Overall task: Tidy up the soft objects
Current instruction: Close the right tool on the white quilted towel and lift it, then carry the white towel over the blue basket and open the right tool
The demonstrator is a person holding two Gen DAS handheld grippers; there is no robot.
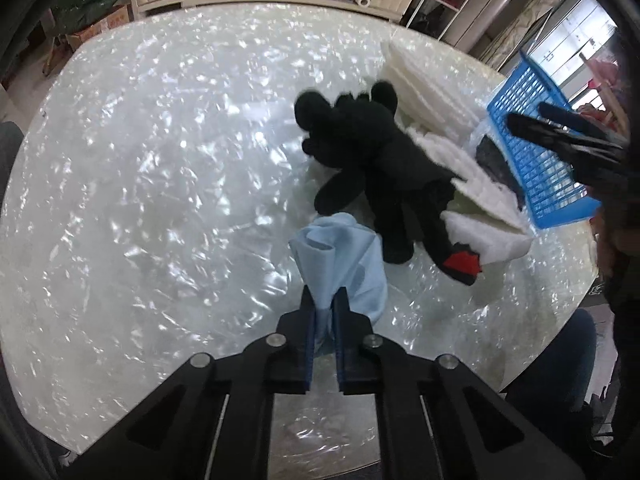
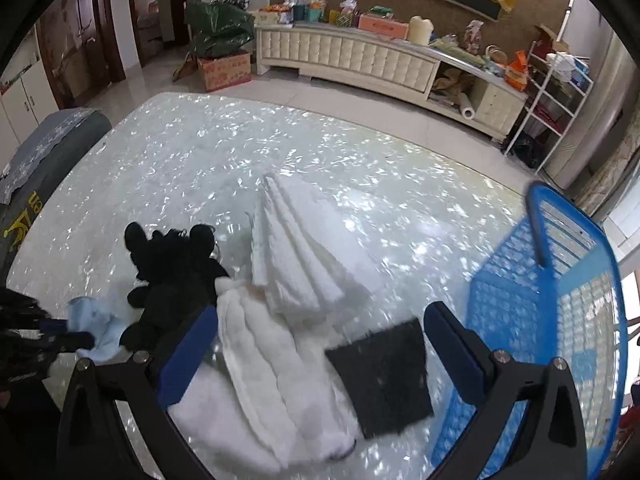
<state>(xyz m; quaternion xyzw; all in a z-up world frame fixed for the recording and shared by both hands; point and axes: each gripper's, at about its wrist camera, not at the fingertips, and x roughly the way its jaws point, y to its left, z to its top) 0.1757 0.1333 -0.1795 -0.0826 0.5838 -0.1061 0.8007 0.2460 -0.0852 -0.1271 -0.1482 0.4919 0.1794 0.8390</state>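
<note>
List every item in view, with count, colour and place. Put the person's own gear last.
Table: one, pearly white, under everything.
Basket: one, blue, at the table's right edge.
Plush toy: one, black with a red patch, lying mid-table.
Folded cloths: one stack, white, behind the fluffy cloth.
Fluffy cloth: one, white, between plush toy and dark pad.
Dark pad: one, dark grey, beside the basket.
Light cloth: one, pale blue, pinched in the left claw.
Cabinet: one, cream, against the far wall, cluttered on top.
Wire rack: one, white, right of the cabinet.
Left claw: black with blue pads, shut on the light cloth.
Right claw: same build, open above the cloths.
</note>
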